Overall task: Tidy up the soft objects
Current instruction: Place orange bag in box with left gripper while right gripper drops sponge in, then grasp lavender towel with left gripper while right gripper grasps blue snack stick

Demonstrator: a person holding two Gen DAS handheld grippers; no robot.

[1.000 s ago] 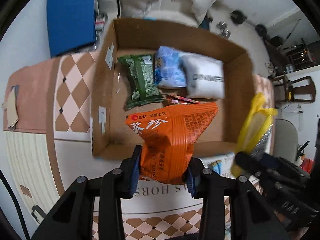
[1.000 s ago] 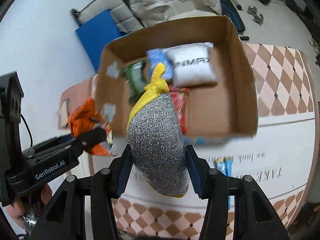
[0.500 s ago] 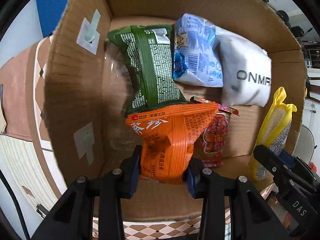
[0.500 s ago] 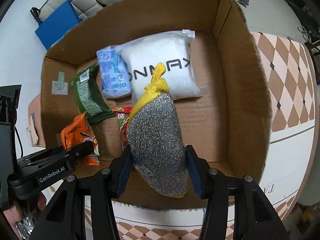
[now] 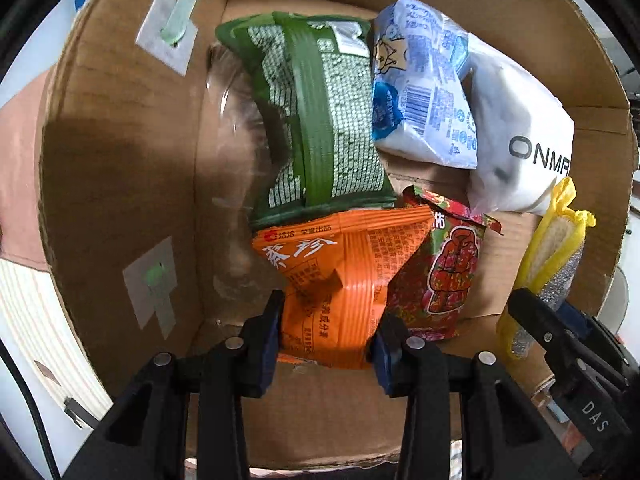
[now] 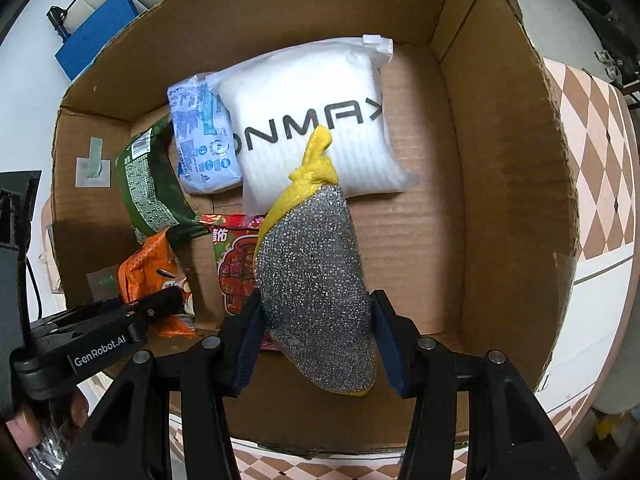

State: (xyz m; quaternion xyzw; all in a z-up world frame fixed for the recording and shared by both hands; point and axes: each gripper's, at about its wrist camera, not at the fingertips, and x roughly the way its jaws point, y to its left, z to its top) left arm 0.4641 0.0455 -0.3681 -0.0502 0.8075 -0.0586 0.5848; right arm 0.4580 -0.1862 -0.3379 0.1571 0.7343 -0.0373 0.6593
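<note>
My left gripper [image 5: 326,332] is shut on an orange snack bag [image 5: 340,276] and holds it low inside the cardboard box [image 5: 120,160], at its near left. My right gripper [image 6: 316,332] is shut on a silver-and-yellow scrub sponge [image 6: 312,276], held over the box floor [image 6: 412,248] near the middle. In the box lie a green packet [image 5: 320,120], a blue-white packet [image 5: 424,88], a white ONMAX pouch [image 6: 312,120] and a red packet [image 5: 444,276]. The sponge [image 5: 556,256] and right gripper also show at the right of the left wrist view.
The box stands on a checkered tablecloth [image 6: 596,152]. The box walls [image 6: 516,200] rise around both grippers. A blue mat [image 6: 96,32] lies on the floor beyond the box. The left gripper body [image 6: 100,344] crosses the lower left of the right wrist view.
Both grippers have moved forward and down from above the table's edge into the box, each still holding its object. The box contents now fill both views.
</note>
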